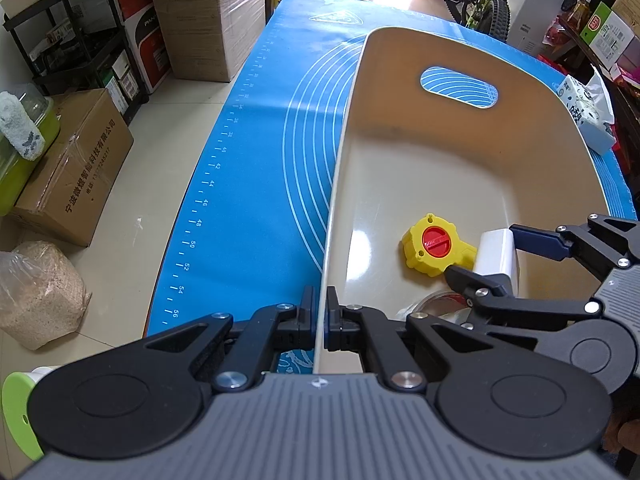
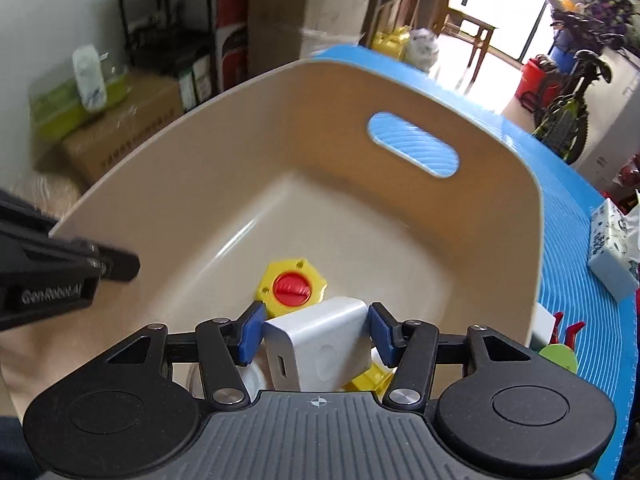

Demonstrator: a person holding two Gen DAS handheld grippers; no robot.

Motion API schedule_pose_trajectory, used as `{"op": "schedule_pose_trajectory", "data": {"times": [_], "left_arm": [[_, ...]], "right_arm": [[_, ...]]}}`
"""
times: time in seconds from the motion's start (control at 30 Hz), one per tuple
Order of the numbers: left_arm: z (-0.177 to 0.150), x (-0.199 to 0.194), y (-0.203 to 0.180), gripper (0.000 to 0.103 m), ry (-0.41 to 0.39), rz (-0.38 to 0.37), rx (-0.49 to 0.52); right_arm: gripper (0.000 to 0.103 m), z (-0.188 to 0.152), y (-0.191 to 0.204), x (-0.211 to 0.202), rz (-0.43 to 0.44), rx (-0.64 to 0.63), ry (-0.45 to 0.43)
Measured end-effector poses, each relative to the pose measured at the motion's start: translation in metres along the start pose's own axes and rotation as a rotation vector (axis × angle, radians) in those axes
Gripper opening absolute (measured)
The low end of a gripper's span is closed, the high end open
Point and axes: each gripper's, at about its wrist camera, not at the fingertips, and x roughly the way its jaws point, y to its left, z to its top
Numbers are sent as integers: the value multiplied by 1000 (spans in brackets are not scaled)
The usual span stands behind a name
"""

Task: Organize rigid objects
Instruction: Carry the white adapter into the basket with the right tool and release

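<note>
A beige plastic bin (image 1: 400, 80) with a handle slot stands on the blue mat (image 1: 256, 160). My left gripper (image 1: 322, 320) is shut on the bin's left rim. Inside the bin lies a yellow toy with a red knob (image 1: 434, 246). My right gripper (image 2: 316, 330) is shut on a white charger block (image 2: 320, 344), held just above the bin's floor beside the yellow toy (image 2: 290, 286). In the left wrist view the right gripper (image 1: 508, 256) and the white block (image 1: 496, 252) show at the right. A round metal lid (image 1: 436, 304) lies below them.
A tissue pack (image 1: 588, 116) lies on the mat right of the bin (image 2: 200, 128). Red and green items (image 2: 560, 344) sit outside its right wall. Cardboard boxes (image 1: 72, 168), a shelf, a sack and a bicycle (image 1: 484, 0) stand on the floor around the table.
</note>
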Motion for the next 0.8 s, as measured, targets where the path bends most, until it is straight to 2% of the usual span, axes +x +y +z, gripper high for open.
{"op": "schedule_pose_trajectory", "data": {"times": [0.17, 0.3, 0.6, 0.8], "left_arm": [[0, 0, 0, 5, 0, 0, 0], [0, 0, 0, 5, 0, 0, 0], [0, 1, 0, 5, 0, 1, 0], [0, 1, 0, 5, 0, 1, 1]], "right_arm": [[63, 1, 7, 4, -1, -35, 34], [67, 2, -3, -2, 29, 19, 15], [75, 0, -41, -47, 14, 128, -117], [77, -14, -76, -83, -57, 170, -221]]}}
